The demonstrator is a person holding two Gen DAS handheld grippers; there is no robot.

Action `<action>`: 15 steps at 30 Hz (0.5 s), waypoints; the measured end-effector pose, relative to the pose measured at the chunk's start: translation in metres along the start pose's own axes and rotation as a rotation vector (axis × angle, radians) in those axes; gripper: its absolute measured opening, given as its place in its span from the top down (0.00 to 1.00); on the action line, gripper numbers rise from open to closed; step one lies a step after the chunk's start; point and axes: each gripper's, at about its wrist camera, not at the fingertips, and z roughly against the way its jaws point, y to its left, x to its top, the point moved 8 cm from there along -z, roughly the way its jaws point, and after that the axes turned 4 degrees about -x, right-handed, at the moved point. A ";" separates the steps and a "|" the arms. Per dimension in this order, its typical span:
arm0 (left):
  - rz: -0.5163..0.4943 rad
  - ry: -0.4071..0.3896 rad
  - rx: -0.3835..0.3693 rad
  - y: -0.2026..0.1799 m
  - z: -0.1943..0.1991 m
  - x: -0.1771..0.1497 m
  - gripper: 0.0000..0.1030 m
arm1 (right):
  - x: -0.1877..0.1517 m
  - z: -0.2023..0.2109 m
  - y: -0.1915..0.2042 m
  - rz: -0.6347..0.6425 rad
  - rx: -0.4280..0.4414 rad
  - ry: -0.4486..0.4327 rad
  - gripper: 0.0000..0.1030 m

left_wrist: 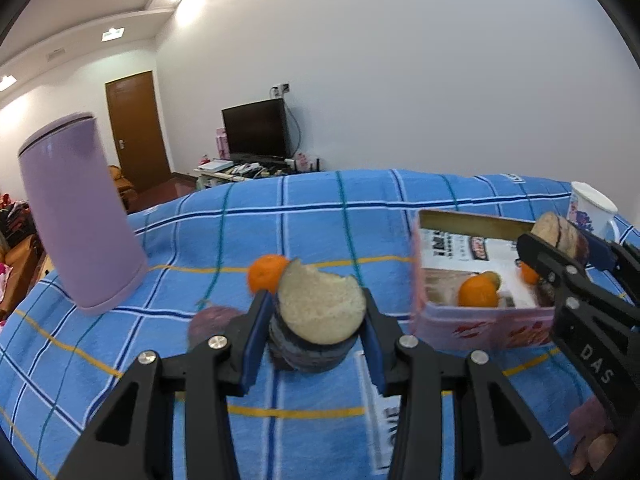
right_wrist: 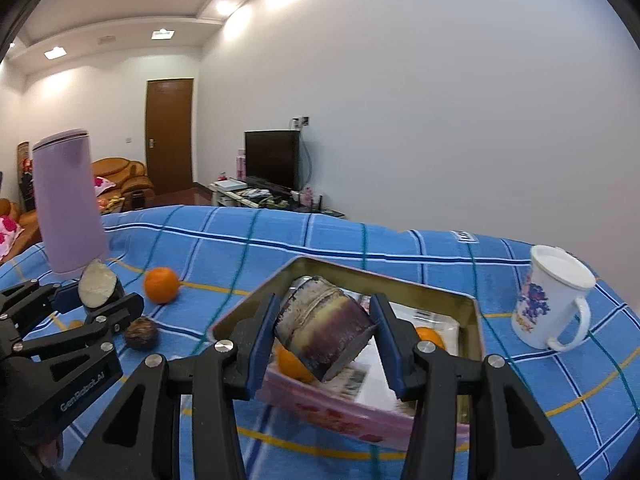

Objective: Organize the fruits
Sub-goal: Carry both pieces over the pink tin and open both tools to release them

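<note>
My left gripper (left_wrist: 316, 320) is shut on a sugarcane piece (left_wrist: 320, 308) with a pale cut face and dark skin, held above the blue checked cloth (left_wrist: 200, 360). My right gripper (right_wrist: 324, 340) is shut on another sugarcane piece (right_wrist: 324, 332), purple and yellowish, held over the pink tin box (right_wrist: 332, 412). The box (left_wrist: 480, 320) holds oranges (left_wrist: 478, 292) on printed paper. A loose orange (right_wrist: 161, 285) and a dark round fruit (right_wrist: 141, 333) lie on the cloth left of the box. The left gripper with its piece (right_wrist: 98, 284) shows in the right wrist view.
A tall lilac tumbler (left_wrist: 80, 216) stands at the cloth's left. A white mug (right_wrist: 554, 300) with a floral print stands right of the box. Beyond the table are a TV, a door and sofas.
</note>
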 end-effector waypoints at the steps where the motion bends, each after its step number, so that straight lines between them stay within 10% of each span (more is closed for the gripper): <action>1: -0.001 -0.003 -0.006 -0.003 -0.001 0.002 0.57 | 0.000 -0.001 -0.004 -0.003 -0.010 0.003 0.53; 15: -0.028 -0.014 -0.103 -0.069 -0.026 0.026 0.57 | -0.002 -0.025 -0.067 -0.097 -0.171 0.058 0.53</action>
